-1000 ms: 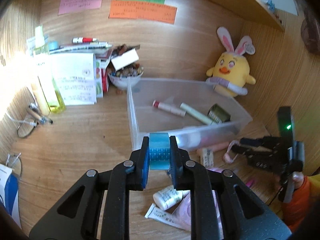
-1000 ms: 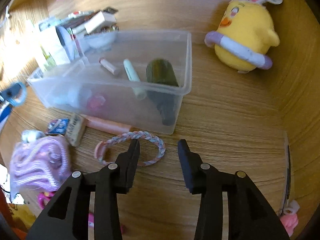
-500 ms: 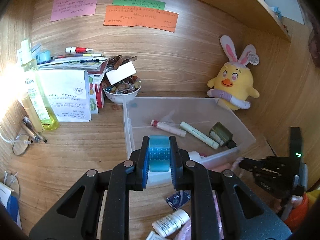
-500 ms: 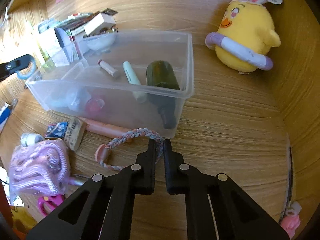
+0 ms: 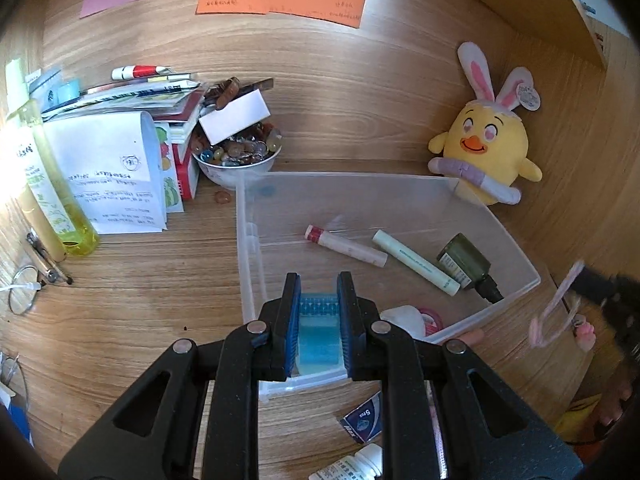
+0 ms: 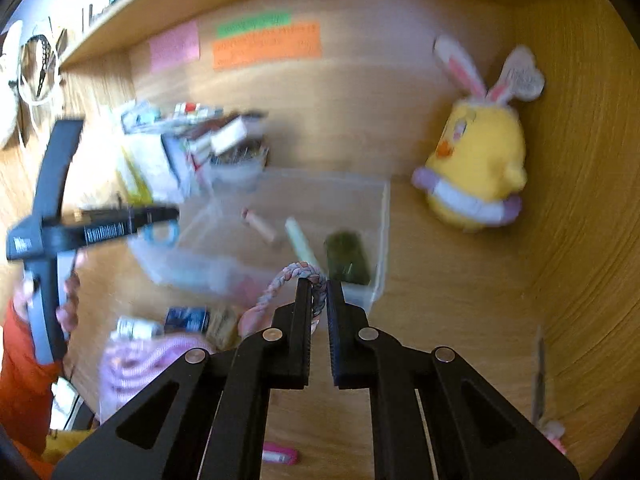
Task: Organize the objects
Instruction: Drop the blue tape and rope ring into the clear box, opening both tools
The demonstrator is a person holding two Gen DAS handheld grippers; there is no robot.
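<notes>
Left claw [image 5: 318, 312] clenched on blue block [image 5: 319, 330] over clear bin [image 5: 516, 254]; right claw [image 6: 319, 300] pinching braided cord [image 6: 280, 284] (blurred).

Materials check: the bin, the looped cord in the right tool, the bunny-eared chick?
Bin: translucent frosted plastic, probably rigid; the contents and the desk show through its walls.
Looped cord: braided pink-and-white textile; plaited strands visible, hangs limp from the right tool.
Chick: plush fabric, matte and fuzzy with soft rounded edges; stuffing unseen.

Strong glare at the left wrist view's left edge, right wrist view motion-blurred, fisheye bending, dark vignetted corners
</notes>
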